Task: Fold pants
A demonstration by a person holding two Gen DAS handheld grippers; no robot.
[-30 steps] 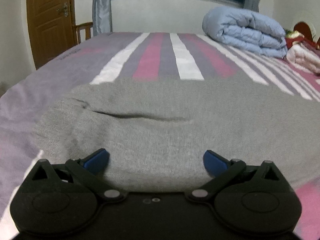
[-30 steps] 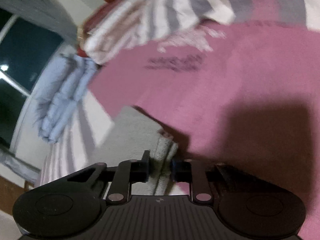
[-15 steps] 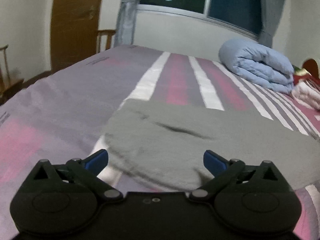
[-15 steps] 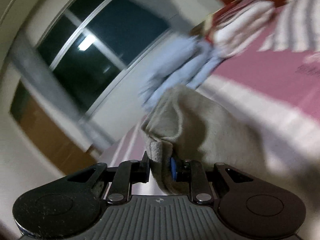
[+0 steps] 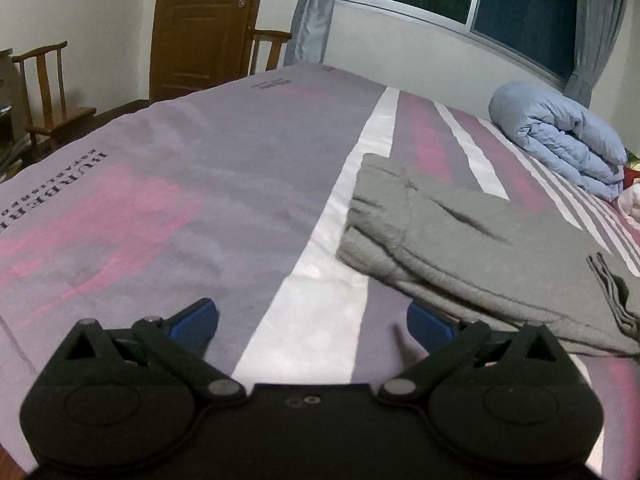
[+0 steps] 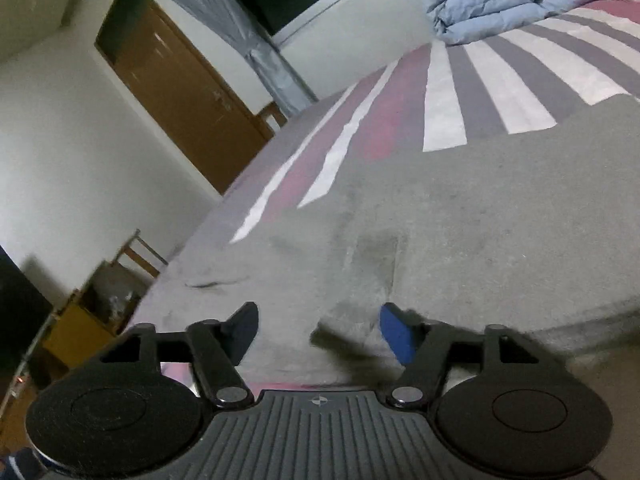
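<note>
Both grippers w/ fingers wide, holding nothing: left gripper (image 5: 312, 322) over the bed (image 5: 224, 184) beside the folded pants (image 5: 472, 240), right gripper (image 6: 318, 330) low over them.

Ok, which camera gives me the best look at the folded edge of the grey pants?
The left wrist view: the grey pants lie whole to the right, with stacked layers visible along the near edge. The right wrist view sits too close, showing flat grey cloth filling the frame beyond the open right claw.
</note>
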